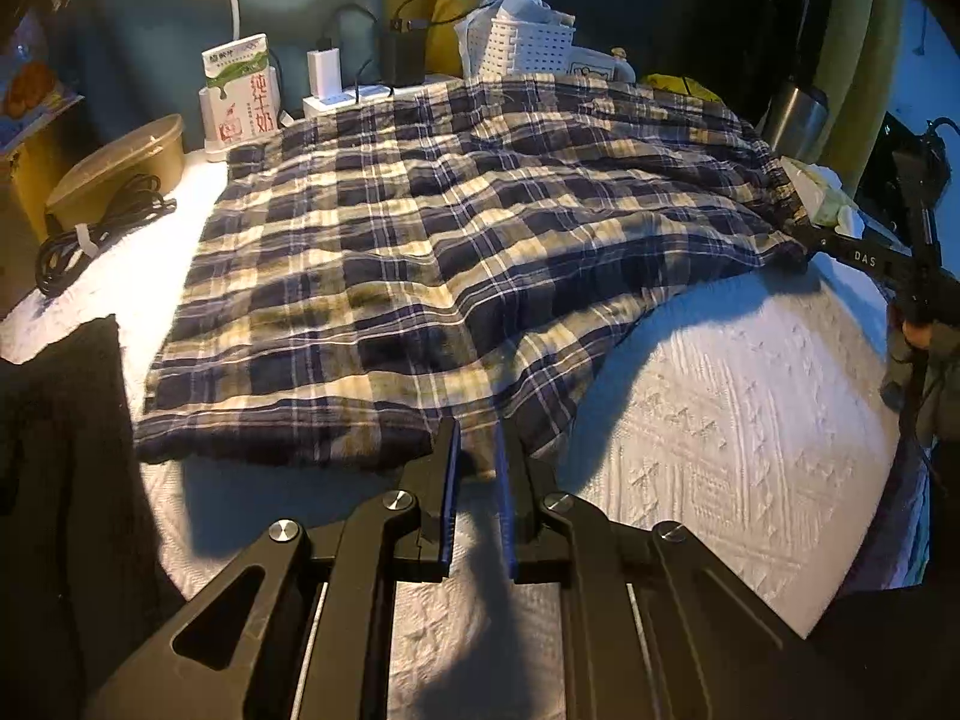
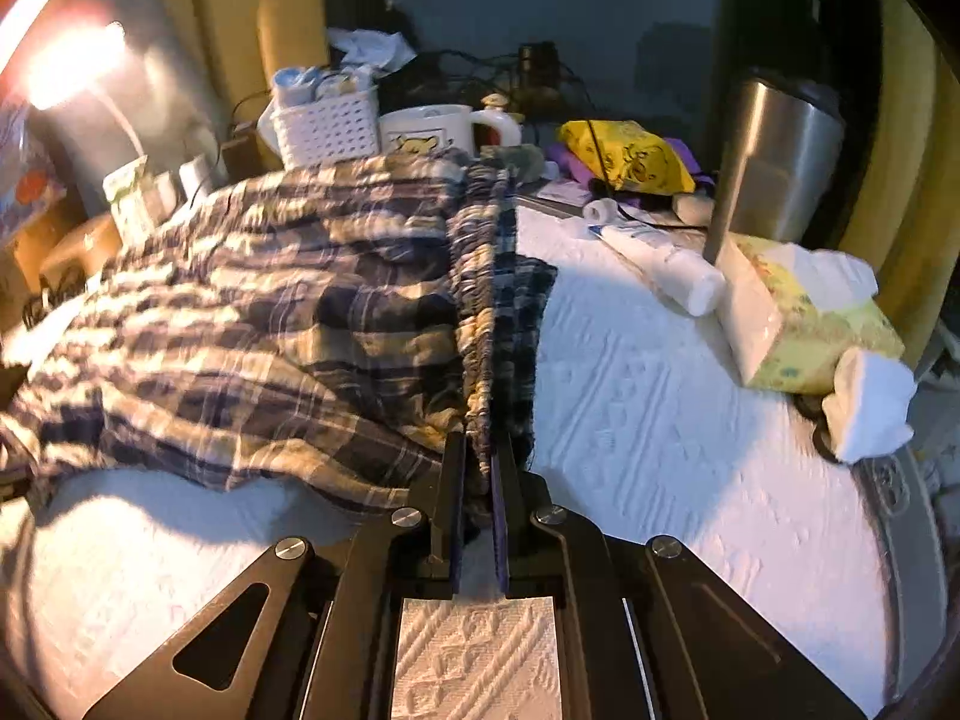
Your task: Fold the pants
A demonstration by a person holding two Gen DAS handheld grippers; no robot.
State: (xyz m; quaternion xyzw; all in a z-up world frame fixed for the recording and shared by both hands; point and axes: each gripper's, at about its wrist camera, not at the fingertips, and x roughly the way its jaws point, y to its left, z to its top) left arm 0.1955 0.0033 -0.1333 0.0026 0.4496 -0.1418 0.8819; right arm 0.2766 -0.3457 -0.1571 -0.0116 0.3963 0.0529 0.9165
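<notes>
The plaid pants (image 1: 420,252), navy, cream and olive, lie spread over a white textured cloth (image 1: 720,408). My left gripper (image 1: 477,438) is at the near hem, jaws narrowly apart with a fold of plaid fabric between the blue pads. My right gripper (image 2: 478,456) is shut on the gathered waistband of the pants (image 2: 486,312) and holds that edge lifted. It also shows in the left wrist view (image 1: 804,246) at the far right edge of the pants.
A milk carton (image 1: 243,90), chargers and a white basket (image 1: 522,42) line the back. A bowl (image 1: 120,162) and coiled cable (image 1: 96,228) lie left. A steel tumbler (image 2: 780,162), tissue box (image 2: 804,324), mug (image 2: 432,129) and yellow bag (image 2: 630,156) stand right.
</notes>
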